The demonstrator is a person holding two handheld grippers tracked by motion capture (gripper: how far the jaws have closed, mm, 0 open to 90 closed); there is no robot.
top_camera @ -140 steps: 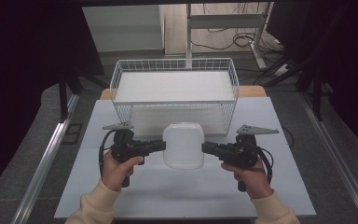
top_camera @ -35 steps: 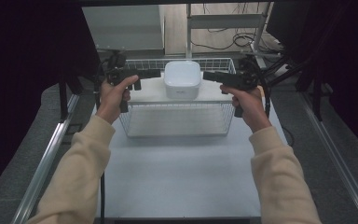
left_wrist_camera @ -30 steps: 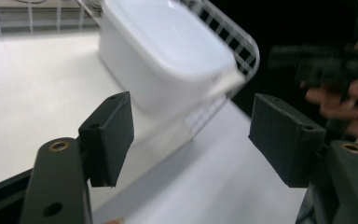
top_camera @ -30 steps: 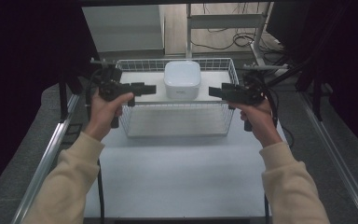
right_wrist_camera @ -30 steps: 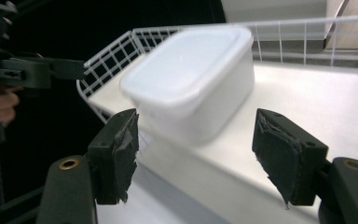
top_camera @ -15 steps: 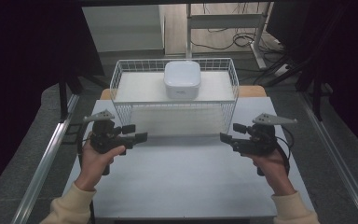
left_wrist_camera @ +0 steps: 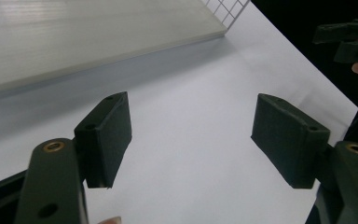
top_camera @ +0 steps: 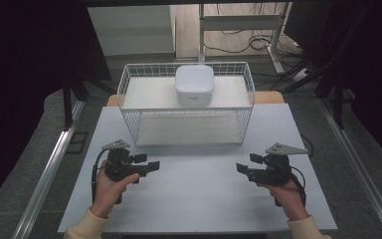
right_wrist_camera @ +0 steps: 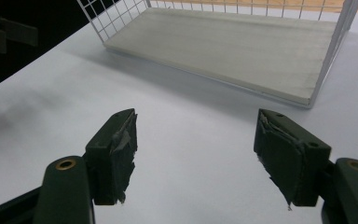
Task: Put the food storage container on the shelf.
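Since 4.7 s ago: box (top_camera: 194,84) moved from the near worktop (top_camera: 199,189), between the two claws, up onto the top of the wire basket (top_camera: 129,107). Both claws since withdrawn to the near half of the worktop, well apart from the basket and from each other.

Box: white, rounded, upright, resting on the basket's top at its middle, toward 12 o'clock of the worktop. Untouched by either claw.

Left claw (top_camera: 151,166): held low at about 8 o'clock of the worktop, pointing toward 3 o'clock. Jaws wide apart, nothing between them; bare white worktop seen through the gap in the left gripper view (left_wrist_camera: 191,140). Basket's pale base board along the top of that view.

Right claw (top_camera: 240,168): held at about 4 o'clock of the worktop, pointing toward 9 o'clock, facing the left one. Jaws wide apart, nothing held, confirmed in the right gripper view (right_wrist_camera: 195,147). Pad tape on both jaw faces frayed and peeling. Basket wire and base board visible beyond, toward 12 o'clock in that view.

Grey three-cornered plates on both grippers level. Cables trailing back beside the hands.
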